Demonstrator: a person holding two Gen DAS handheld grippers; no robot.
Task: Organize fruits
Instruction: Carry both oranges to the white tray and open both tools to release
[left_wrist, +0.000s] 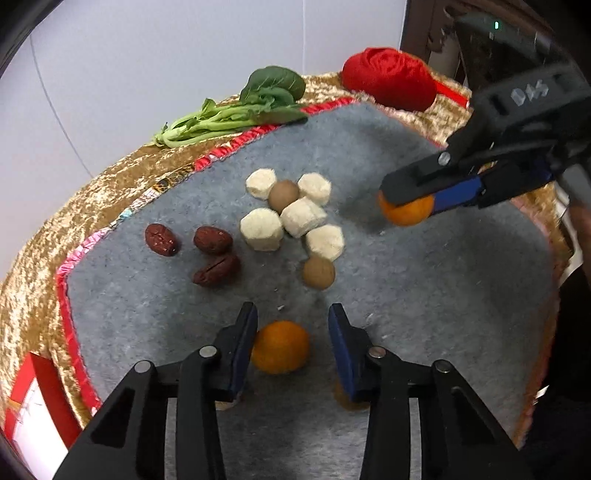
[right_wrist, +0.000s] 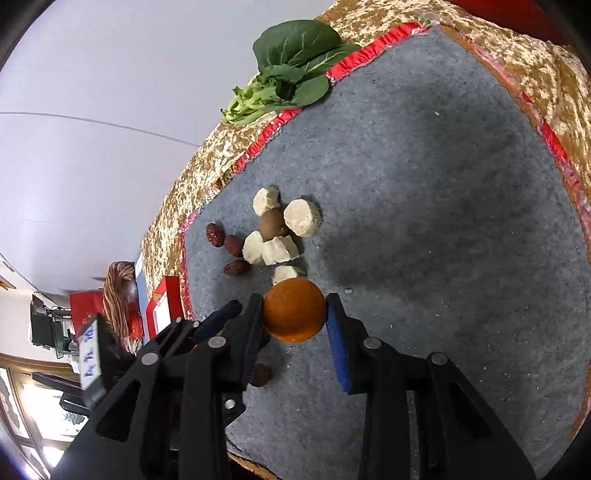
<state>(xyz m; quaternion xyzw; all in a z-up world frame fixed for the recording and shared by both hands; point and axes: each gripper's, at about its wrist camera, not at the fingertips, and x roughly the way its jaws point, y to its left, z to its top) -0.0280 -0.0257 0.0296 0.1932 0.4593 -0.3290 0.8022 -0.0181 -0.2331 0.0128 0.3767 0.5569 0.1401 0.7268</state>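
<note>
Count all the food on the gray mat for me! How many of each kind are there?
Oranges: 2, one in the right tool, one between the open left tool's fingers
Red dates: 3
Pale chunks: 5
Brown round fruits: 2
Leafy greens: 1, on the gold cloth, off the mat
Total: 13

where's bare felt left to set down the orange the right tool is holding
The grey felt mat is widest open on its far-right stretch, between the pale cut chunks and the red trim. It is also bare right of the round orange fruit in the right tool. Crowded: chunks, brown nuts, red dates.
</note>
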